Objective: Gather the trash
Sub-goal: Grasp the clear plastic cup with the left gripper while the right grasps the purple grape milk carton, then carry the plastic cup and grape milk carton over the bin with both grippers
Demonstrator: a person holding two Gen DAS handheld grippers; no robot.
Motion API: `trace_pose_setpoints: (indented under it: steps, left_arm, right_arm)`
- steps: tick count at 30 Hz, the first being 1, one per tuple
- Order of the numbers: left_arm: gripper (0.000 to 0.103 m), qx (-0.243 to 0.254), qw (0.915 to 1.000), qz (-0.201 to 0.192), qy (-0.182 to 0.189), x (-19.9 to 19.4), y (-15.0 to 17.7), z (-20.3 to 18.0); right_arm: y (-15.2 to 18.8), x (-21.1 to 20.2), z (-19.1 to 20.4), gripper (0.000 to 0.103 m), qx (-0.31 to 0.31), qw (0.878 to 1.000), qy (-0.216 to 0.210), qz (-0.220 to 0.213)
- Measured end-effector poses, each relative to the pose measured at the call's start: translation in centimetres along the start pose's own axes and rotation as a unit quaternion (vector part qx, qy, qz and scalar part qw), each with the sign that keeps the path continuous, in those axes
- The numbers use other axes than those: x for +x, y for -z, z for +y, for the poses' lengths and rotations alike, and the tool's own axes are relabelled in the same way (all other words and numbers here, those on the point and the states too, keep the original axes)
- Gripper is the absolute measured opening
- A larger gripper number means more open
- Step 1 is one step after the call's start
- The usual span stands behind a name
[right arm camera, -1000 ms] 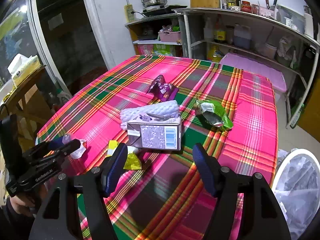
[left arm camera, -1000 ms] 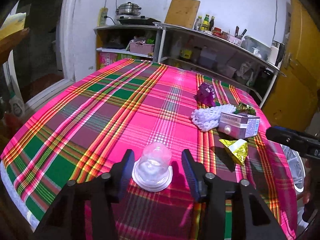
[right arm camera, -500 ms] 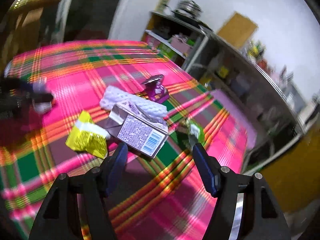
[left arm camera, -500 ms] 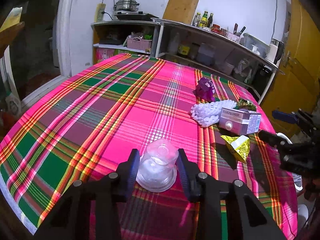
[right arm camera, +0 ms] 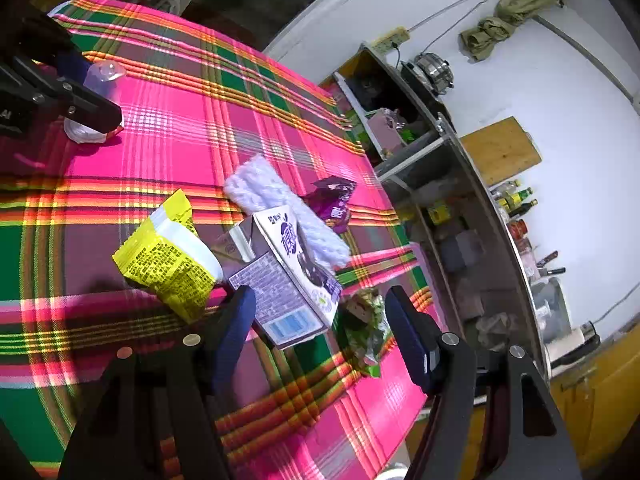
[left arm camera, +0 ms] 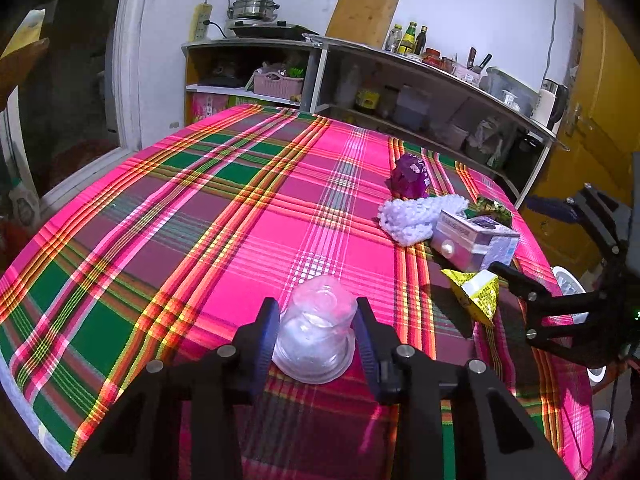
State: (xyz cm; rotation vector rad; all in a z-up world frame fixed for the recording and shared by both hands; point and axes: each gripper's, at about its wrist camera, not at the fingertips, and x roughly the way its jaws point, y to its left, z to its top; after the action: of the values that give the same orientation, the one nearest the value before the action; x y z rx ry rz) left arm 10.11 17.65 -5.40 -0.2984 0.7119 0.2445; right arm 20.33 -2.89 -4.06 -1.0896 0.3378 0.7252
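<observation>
A clear plastic cup [left arm camera: 318,320] stands upside down on the plaid table [left arm camera: 200,220], and my left gripper [left arm camera: 316,316] is shut on its sides; the right wrist view shows the cup [right arm camera: 100,80] at far left. My right gripper [right arm camera: 320,304] hangs rolled over the trash pile, its jaws closing slightly. The near end of a purple-and-white carton [right arm camera: 280,280] lies between its fingers, and the pads do not touch it. Beside the carton lie a yellow wrapper [right arm camera: 168,260], a white foam net [right arm camera: 280,200], a purple wrapper [right arm camera: 332,200] and a green wrapper [right arm camera: 364,328].
Metal shelves [left arm camera: 400,80] with bottles, tubs and a pot run along the wall behind the table. A white bin [left arm camera: 568,284] stands on the floor past the table's right edge. A yellow door [left arm camera: 600,120] is at the right.
My left jaws have closed onto the cup. My right gripper has rolled and come down closer to the carton, which now lies between its fingers.
</observation>
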Motion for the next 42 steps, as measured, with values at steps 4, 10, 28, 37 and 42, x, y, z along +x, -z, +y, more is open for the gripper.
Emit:
trace_pose_setpoints:
  steps: [4,10,28,37,42]
  left_arm:
    - [0.038,0.0,1.0,0.001,0.003,0.2,0.3,-0.3]
    - [0.038,0.0,1.0,0.001,0.003,0.1,0.4,-0.3]
    - [0.038,0.0,1.0,0.002,0.008,0.2,0.6,-0.8]
    - [0.038,-0.007,0.9999,-0.005,0.006,-0.4,0.7,-0.9]
    - [0.038,-0.013,0.9999,-0.009,0.002,-0.9,0.8,-0.9]
  right_arm:
    - [-0.1,0.4,-0.1,0.029,0.006,1.0,-0.017,0.003]
    - [0.0,0.1,-1.2,0.008,0.07,0.995,-0.073,0.005]
    - [1.6,4.3,-8.9,0.066,0.433,0.86,-0.264,0.05]
    - [0.2,1.1,-6.8,0.059,0.412,0.822,-0.392,0.013]
    - [-1.0,-0.5,-7.0,0.059,0.362,0.878,-0.312,-0.019]
